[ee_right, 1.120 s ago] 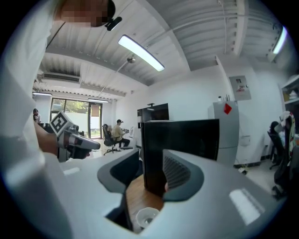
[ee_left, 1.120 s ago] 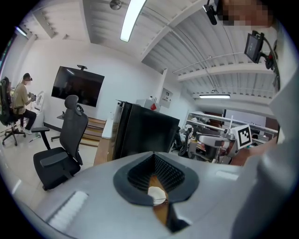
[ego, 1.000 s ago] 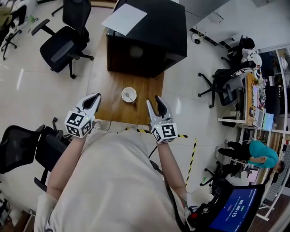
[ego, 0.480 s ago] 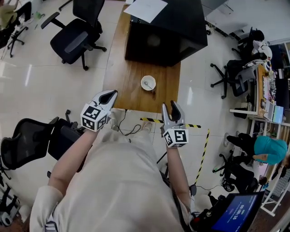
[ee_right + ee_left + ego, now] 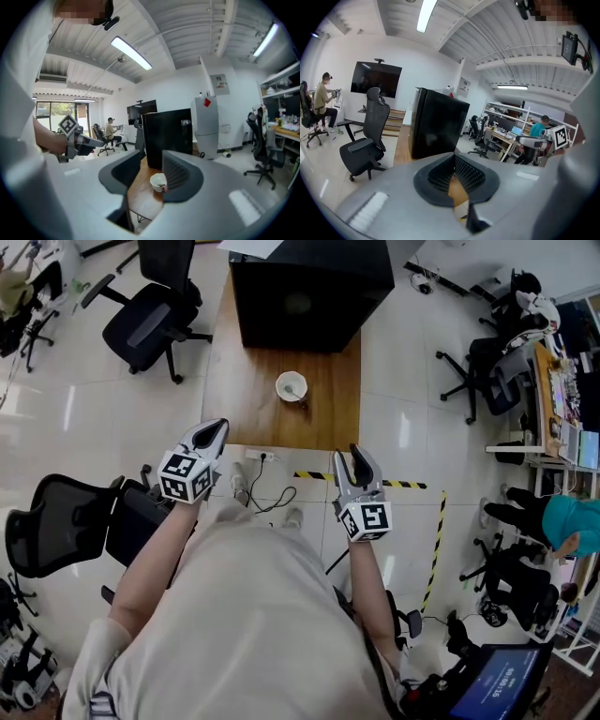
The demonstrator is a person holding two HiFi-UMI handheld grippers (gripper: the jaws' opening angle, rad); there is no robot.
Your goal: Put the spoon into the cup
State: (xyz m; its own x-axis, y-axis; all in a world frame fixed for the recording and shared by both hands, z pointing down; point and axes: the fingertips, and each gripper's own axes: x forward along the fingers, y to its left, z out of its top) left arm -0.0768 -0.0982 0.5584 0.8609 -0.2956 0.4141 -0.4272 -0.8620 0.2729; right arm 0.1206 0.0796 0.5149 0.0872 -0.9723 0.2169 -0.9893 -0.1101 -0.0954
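A blue screen (image 5: 495, 682) shows white timer digits, too small to read. The white cup (image 5: 292, 386) stands on the wooden table (image 5: 234, 409) between the black box (image 5: 309, 282) and the near edge, slightly toward the right edge. The spoon (image 5: 293, 389) lies inside the cup, too small to tell which way it points. The left gripper (image 5: 218, 426) has its jaws together and empty. The right gripper (image 5: 355, 454) has its jaws apart, lately narrowing, with nothing held.

Both arms reach forward, left gripper (image 5: 216, 428) jaws together, right gripper (image 5: 346, 457) jaws apart (just narrowing, holding nothing).
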